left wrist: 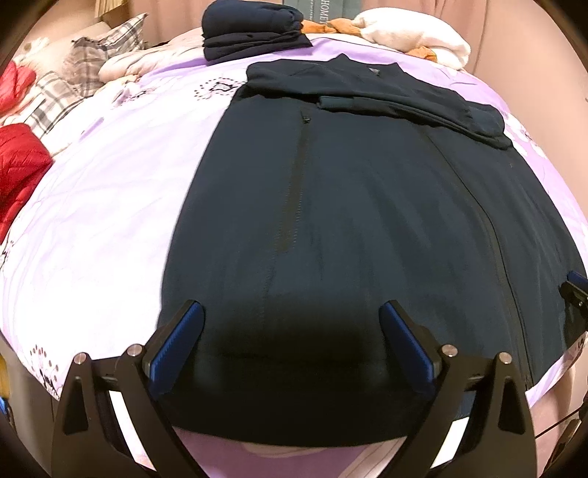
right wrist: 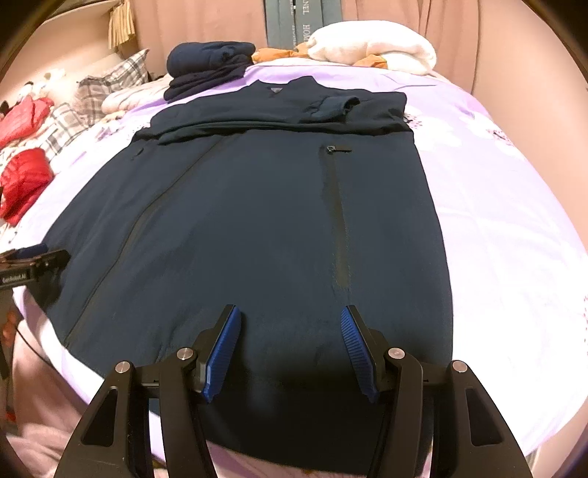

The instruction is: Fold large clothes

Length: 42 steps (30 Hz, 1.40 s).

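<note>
A dark navy zip jacket (left wrist: 367, 206) (right wrist: 257, 228) lies flat on the lilac bed sheet (left wrist: 110, 206) (right wrist: 496, 220), front up, with both sleeves folded across its chest. My left gripper (left wrist: 292, 307) hovers over the jacket's near hem on its left half. Its blue pads (left wrist: 176, 342) stand wide apart and nothing is gripped. My right gripper (right wrist: 290, 310) hangs over the hem on the right half, beside the pocket zip (right wrist: 340, 220). It is open about halfway, and its pads (right wrist: 224, 349) are not pressing on the cloth. Each gripper shows at the edge of the other's view.
A stack of folded dark clothes (left wrist: 250, 33) (right wrist: 209, 66) sits at the far end of the bed, with a white blanket (left wrist: 411, 36) (right wrist: 371, 46) and orange cloth beside it. Red padded garments (left wrist: 22, 165) (right wrist: 25, 180) and plaid pillows (left wrist: 92, 59) lie to the left.
</note>
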Tool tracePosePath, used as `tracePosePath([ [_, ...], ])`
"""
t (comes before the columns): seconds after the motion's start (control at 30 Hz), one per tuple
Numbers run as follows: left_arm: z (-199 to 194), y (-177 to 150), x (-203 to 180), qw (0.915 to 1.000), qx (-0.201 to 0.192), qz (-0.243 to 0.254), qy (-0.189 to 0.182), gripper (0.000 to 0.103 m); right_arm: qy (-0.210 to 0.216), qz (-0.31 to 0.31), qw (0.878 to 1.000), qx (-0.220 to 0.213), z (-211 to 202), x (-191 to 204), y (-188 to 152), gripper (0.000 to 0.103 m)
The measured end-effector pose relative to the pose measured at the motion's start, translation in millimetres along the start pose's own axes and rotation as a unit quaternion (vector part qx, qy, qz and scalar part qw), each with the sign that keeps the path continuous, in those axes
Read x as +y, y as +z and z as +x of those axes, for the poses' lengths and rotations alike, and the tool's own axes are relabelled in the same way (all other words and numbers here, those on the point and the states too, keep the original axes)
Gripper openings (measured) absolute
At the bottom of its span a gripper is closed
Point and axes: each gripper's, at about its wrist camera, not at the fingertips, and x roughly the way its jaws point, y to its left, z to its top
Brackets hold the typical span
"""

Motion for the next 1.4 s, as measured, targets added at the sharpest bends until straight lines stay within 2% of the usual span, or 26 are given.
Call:
tracePosePath([
  [0.23,-12.8,-1.6,8.2,0.9996,-0.015,-0.018,-0.012,0.097,-0.026,0.020,0.999,-0.009,-15.5,-16.2,-6.5,0.056],
  [0.4,-23.2,-2.1,16.5,0.9990,-0.026,-0.035,-0.013,0.097,-0.009,0.066,0.998,-0.020,-23.9,-35.5,-11.5,0.057],
  [0.47,-26.8,-2.3,23.9,0.9981,-0.028,-0.051,-0.017,0.097,0.002,0.083,0.996,-0.022,-25.8,-41.3,-11.6,0.057],
  [0.6,-29.7,-4.0,43.1,0.9956,-0.029,-0.086,-0.023,0.097,-0.004,0.089,0.996,-0.027,-28.7,-39.5,-12.3,0.057],
  [0.7,-30.9,-7.1,66.4,0.9897,-0.024,-0.135,-0.041,0.097,-0.004,0.096,0.995,-0.031,-33.3,-42.3,-12.6,0.058],
  [0.77,-31.2,-9.4,81.6,0.9861,-0.020,-0.162,-0.030,0.097,-0.005,0.109,0.993,-0.034,-36.1,-49.0,-14.1,0.064],
  [0.9,-32.5,-13.2,91.7,0.9838,-0.016,-0.177,-0.024,0.097,-0.006,0.145,0.989,-0.031,-35.3,-65.9,-20.6,0.065],
  [1.13,-24.9,-16.5,88.5,0.9801,0.005,-0.181,-0.082,0.098,0.048,0.228,0.972,-0.014,-27.1,-85.8,-31.7,0.066],
  [1.23,-24.2,-15.2,79.9,0.9819,0.008,-0.161,-0.100,0.098,0.066,0.228,0.971,-0.013,-26.4,-82.8,-32.0,0.067],
  [1.4,-16.6,-8.5,68.8,0.9787,0.021,-0.141,-0.148,0.102,0.096,0.227,0.969,-0.008,-20.2,-81.8,-31.3,0.069],
])
